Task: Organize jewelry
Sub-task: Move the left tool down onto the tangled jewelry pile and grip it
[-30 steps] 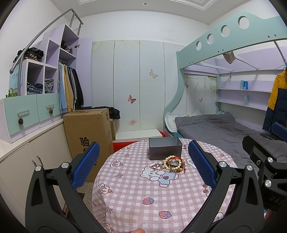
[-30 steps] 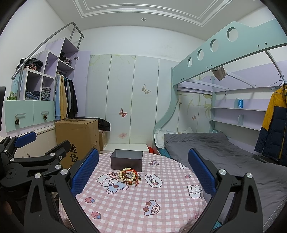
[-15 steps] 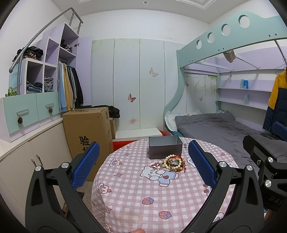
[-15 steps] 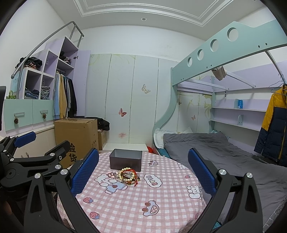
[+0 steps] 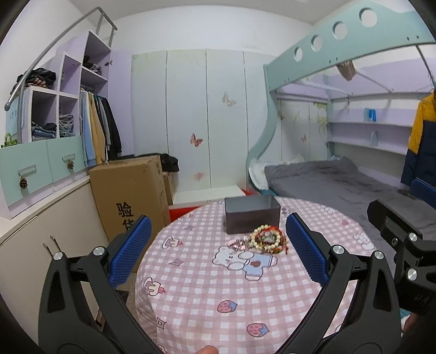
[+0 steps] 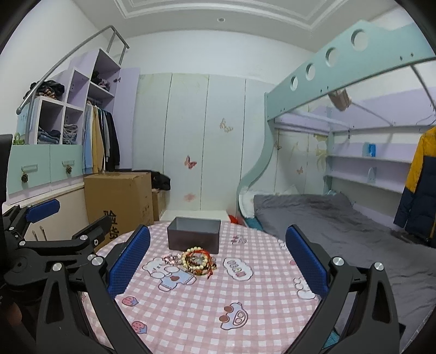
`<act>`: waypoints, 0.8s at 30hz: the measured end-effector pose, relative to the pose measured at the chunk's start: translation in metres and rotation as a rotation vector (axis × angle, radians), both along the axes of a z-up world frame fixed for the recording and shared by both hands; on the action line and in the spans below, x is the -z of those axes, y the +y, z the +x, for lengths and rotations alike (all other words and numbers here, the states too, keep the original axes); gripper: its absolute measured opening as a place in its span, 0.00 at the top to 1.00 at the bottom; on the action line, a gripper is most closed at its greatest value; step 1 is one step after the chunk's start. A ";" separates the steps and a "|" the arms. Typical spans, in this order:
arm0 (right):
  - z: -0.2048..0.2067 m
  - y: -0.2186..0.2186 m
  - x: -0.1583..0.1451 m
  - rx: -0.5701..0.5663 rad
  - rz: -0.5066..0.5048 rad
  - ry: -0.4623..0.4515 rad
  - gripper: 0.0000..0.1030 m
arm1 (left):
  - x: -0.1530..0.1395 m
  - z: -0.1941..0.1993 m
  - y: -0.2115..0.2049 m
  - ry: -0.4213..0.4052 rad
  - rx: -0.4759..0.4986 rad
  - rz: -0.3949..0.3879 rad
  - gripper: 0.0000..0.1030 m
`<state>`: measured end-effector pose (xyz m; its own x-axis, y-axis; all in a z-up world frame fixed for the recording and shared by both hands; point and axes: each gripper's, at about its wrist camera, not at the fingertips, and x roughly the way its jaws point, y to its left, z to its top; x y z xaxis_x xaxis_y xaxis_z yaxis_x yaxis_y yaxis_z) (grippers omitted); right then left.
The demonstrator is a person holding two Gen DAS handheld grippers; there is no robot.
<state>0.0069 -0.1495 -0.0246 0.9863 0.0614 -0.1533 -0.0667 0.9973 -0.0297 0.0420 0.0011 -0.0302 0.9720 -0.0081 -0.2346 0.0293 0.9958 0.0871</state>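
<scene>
Both hand-held grippers, left (image 5: 218,254) and right (image 6: 217,261), spread wide, empty. Risk: tangled bracelets (image 6: 198,261) snag together, dragging neighbours past box (image 6: 194,237).

Even, cool indoor light; source seems overhead, a small round recessed ceiling lamp (image 6: 221,19) shows in my right view. Shadows faint, no glare. Heavy fisheye bending: pale green bunk bed rail (image 5: 340,38) curves, corners vignette to black. Focus fairly sharp throughout, slight softness at edges.
</scene>
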 end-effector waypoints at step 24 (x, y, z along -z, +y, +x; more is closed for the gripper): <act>0.139 -0.036 0.071 -0.078 0.028 0.415 0.07 | 0.087 0.181 0.019 0.518 0.234 -0.093 0.18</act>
<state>0.1455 -0.1855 -0.0957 0.8333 0.1432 -0.5339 -0.1424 0.9889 0.0431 0.2227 0.0200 -0.1176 0.7004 -0.2521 -0.6677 0.2652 0.9605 -0.0845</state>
